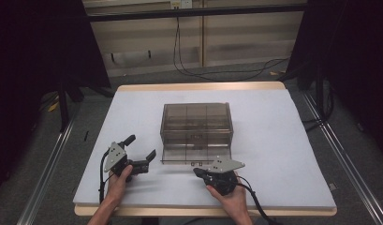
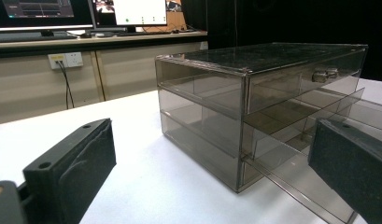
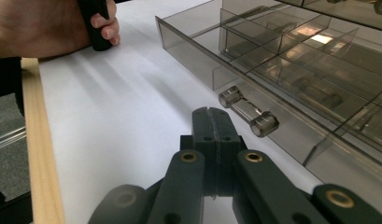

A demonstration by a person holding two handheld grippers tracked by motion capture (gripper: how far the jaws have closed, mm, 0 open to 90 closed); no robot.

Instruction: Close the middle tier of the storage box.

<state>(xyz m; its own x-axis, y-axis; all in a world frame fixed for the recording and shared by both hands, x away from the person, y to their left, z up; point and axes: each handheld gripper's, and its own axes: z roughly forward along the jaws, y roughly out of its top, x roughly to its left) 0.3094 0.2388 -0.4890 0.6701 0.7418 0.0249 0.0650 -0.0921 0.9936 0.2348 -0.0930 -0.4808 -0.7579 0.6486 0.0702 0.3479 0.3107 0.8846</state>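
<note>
A: Nearest the table's front edge, what do the hands hold?

B: The left hand [image 1: 118, 180] grips the left gripper [image 1: 141, 149], its jaws spread wide and holding nothing. The right hand [image 1: 232, 197] holds the right gripper [image 1: 197, 172], and its own view shows the two jaws pressed flat together, empty, just short of the drawer handle [image 3: 248, 113].

A: Does the high view show that handle?

B: Barely; it is a small speck there. The right gripper view shows it as a clear bar between two round knobs on the front of the bottom drawer [image 3: 291, 70], which is pulled out toward the near edge and split into compartments.

A: And the cabinet itself?

B: The smoky clear drawer box [image 1: 196, 131] sits at the middle of the white table [image 1: 273, 140], beyond both grippers. The left gripper view shows its upper drawer shut, with its own handle [image 2: 325, 73].

A: Anything unclear?

B: Whether the compartments hold anything cannot be told. Farther off, the left gripper view shows monitors [image 2: 86, 11] on a desk, cut off at the top.
</note>
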